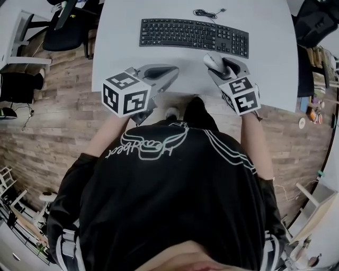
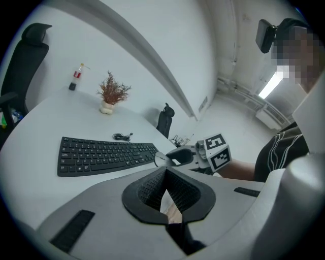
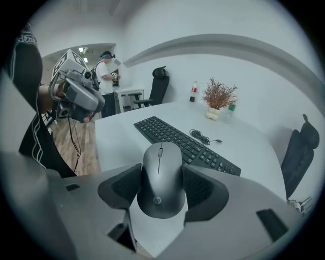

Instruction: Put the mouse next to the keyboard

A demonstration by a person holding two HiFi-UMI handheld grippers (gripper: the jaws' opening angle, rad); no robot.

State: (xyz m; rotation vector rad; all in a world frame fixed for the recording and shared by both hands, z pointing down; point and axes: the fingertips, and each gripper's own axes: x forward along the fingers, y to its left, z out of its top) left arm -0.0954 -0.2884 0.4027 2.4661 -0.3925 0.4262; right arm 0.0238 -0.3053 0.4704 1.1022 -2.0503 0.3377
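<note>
A black keyboard [image 1: 194, 36] lies across the far part of the white table [image 1: 119, 42]. My right gripper [image 1: 218, 62] hovers just in front of the keyboard's right end, shut on a dark grey mouse [image 1: 213, 61]. In the right gripper view the mouse [image 3: 161, 177] sits squeezed between both pads [image 3: 120, 187], raised above the table, with the keyboard [image 3: 185, 143] ahead. My left gripper [image 1: 170, 71] hangs over the table's near edge, shut with nothing in it. Its pads [image 2: 151, 189] meet at the tip, and the keyboard [image 2: 106, 155] lies ahead to the left.
A coiled black cable [image 1: 207, 12] lies behind the keyboard. A small potted plant [image 3: 218, 99] and a bottle [image 3: 194, 91] stand at the table's far side. Black office chairs [image 1: 69, 24] stand around the table on wooden floor [image 1: 53, 106]. A person [image 3: 106, 76] stands in the background.
</note>
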